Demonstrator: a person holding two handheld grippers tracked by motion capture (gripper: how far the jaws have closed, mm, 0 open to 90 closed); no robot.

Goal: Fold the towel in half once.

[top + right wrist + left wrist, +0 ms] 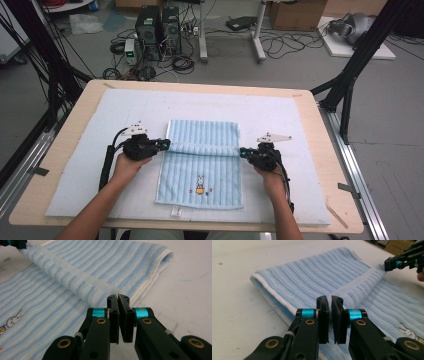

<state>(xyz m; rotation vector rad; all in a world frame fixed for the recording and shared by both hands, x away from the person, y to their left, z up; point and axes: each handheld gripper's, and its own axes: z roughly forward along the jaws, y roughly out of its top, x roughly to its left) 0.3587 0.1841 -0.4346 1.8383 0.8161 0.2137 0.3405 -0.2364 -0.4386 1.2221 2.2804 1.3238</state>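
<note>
While the blue striped towel (202, 165) lies in the middle of the pale blue mat (280, 115) on the wooden table (320, 125), both tongs have it pinched by a raised fold that runs across it from side to side. Left gripper (165, 145) has its jaws clamped on the fold's end at the towel's left edge, right gripper (243, 152) clamped on the opposite end, cloth squeezed thin between the pads. Towel's far part is folded double, and a small embroidered rabbit (200, 183) shows on the near part.
</note>
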